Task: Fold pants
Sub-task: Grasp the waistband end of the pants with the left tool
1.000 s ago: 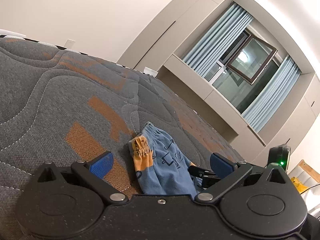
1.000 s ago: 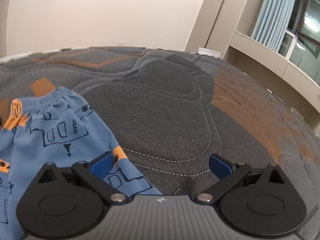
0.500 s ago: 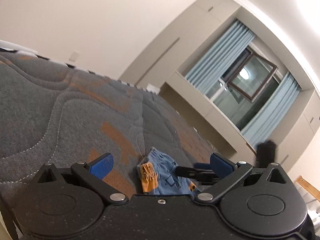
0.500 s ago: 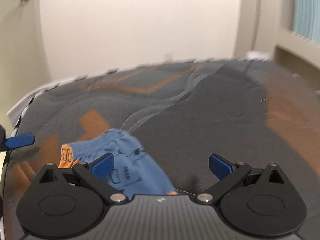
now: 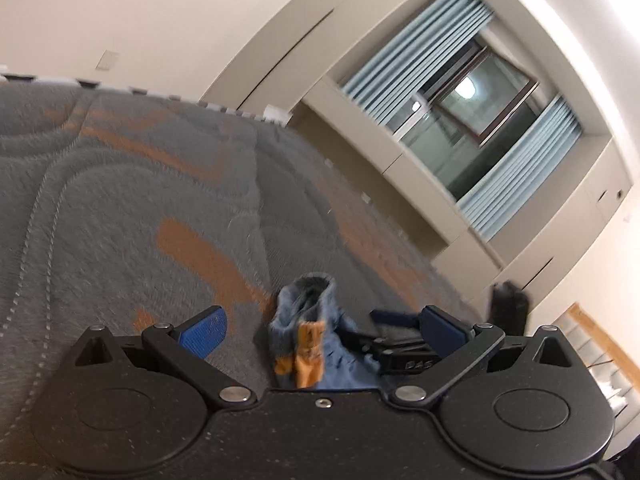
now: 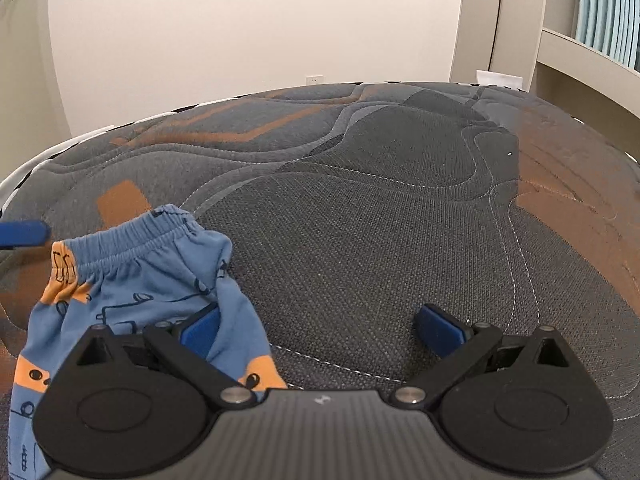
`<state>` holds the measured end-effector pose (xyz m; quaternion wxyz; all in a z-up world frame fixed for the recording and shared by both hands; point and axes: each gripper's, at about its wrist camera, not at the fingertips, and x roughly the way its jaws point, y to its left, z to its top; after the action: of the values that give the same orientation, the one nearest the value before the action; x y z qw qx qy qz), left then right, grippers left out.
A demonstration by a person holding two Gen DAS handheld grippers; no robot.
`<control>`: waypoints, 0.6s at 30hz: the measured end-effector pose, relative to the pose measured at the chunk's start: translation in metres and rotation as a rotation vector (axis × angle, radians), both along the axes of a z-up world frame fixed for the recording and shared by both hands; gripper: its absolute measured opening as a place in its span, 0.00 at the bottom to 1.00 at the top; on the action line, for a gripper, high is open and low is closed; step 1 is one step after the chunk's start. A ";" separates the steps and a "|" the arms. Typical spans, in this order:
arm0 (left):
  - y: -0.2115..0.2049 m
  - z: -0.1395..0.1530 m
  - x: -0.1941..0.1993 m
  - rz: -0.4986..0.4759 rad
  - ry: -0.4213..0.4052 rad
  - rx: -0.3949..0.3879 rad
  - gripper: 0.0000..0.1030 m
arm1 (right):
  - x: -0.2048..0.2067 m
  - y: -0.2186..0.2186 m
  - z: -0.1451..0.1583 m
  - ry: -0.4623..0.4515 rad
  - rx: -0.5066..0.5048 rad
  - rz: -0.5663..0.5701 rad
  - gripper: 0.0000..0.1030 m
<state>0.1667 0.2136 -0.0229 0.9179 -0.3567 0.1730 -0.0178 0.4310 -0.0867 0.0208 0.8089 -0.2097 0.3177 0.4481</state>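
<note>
- Left gripper (image 5: 322, 332): jaws spread wide, holding nothing, blue pads clear on both sides, raised over the bed.
- Right gripper (image 6: 320, 330): jaws also released and empty; the left pad sits over blue cloth but nothing is pinched between the two.
- Just ahead of the left jaws lie the pants (image 6: 132, 280), small, blue with orange patches and dark line drawings, bunched on the mattress (image 6: 400, 220).
- In the right wrist view the elastic waistband (image 6: 132, 236) is at the far end, puckered, and the cloth runs back toward the near left edge of the frame.
- Beyond the pants in the left wrist view, the other gripper's dark frame and blue pad show just to the right of the heap; that view is motion-blurred, so fine detail is lost.
- Further out: grey quilted bed with orange shapes, then the wall, and the curtained window (image 5: 472, 92) at far right.
- Risks, as I read it: the cloth is crumpled, so a pinch may catch only one layer or a random fold, and the fold would come out crooked.
- The two grippers are close together over a small garment; a hurried reach could knock them together or drag the pants across the mattress.
</note>
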 end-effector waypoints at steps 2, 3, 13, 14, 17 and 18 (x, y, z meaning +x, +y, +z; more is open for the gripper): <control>-0.005 -0.003 0.011 -0.003 0.038 0.041 0.99 | -0.001 0.001 -0.001 -0.015 -0.005 0.005 1.00; -0.008 -0.001 0.014 -0.006 0.048 0.069 0.99 | 0.000 0.000 -0.001 -0.013 -0.001 0.005 1.00; -0.008 -0.008 0.037 -0.094 0.070 0.059 0.86 | 0.003 -0.002 -0.005 0.000 0.020 0.013 1.00; -0.007 -0.009 0.036 -0.091 0.069 0.058 0.86 | 0.004 -0.002 -0.005 0.000 0.022 0.014 1.00; -0.009 -0.009 0.037 -0.075 0.081 0.067 0.78 | 0.004 -0.003 -0.005 0.003 0.027 0.016 1.00; -0.010 -0.010 0.037 -0.072 0.085 0.070 0.74 | 0.004 -0.003 -0.005 0.003 0.028 0.016 1.00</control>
<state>0.2039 0.2041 -0.0324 0.9204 -0.3182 0.2253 -0.0295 0.4351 -0.0900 0.0153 0.8076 -0.2004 0.3108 0.4594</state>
